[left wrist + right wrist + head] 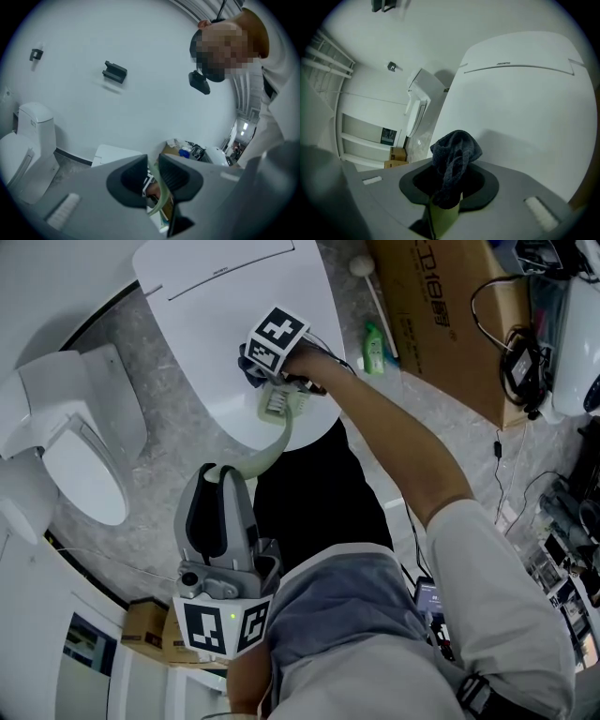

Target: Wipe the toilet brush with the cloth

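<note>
Toilet brush (281, 438), pale green, lies between the 2 tongs near the middle of the head view, over the closed white toilet lid (234, 296). Its curved handle rises from the left tongs (223, 474) at the lower centre, and its bristle end is up by the right tongs (265, 381). The left gripper view shows these tongs (153, 176) closed on the thin handle (158, 183), a detail that the head view does not show clearly. The right gripper view shows the right tongs (450, 187) clamped on a dark blue cloth (454, 154), with a pale green part of the brush (443, 218) just under it at the bottom edge. In the head view the cloth (251, 367) is only a small dark patch beside the marker cube. Only the head view shows a cardboard box (441, 315) at the upper right.
</note>
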### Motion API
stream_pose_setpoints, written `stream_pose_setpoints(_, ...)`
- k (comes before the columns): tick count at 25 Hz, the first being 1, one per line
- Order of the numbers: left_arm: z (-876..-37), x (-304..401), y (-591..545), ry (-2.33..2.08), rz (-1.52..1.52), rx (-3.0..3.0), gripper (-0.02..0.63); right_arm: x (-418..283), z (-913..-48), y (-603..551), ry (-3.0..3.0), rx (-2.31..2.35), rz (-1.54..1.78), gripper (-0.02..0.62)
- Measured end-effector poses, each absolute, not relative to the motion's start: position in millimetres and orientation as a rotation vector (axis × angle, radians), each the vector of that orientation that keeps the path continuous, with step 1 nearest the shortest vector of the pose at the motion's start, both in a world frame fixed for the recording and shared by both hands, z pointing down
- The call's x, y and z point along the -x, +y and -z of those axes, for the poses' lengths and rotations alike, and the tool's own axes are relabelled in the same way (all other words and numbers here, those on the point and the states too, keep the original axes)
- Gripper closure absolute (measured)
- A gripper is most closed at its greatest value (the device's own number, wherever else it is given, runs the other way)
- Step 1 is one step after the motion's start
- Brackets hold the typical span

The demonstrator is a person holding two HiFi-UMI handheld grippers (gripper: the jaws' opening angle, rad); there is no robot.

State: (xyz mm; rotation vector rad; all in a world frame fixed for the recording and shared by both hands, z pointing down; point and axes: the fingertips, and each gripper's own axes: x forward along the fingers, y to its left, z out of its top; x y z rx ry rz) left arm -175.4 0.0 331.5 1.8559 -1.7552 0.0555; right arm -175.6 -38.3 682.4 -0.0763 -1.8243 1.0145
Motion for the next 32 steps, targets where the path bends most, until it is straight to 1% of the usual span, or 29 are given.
stream_pose_setpoints(11,-332.2,175.8,-0.4,-1.755,-0.048,-1.849,0.606,160.3,-689.7,-51.5,-1.837,-0.069,-1.119,0.494)
stream_pose_setpoints(23,-333.6,174.6,-7.8,-1.740,-0.032,-1.853,0.606,130.7,-694.6,-60.7,-1.867,-0.300,-1.403,0.494)
stream_pose_setpoints(32,-333.1,171.7,-13.6,-1.732,-0.044,-1.872,0.606,108.0,-697.3,-58.7,-1.873,-0.412,-1.513,0.492)
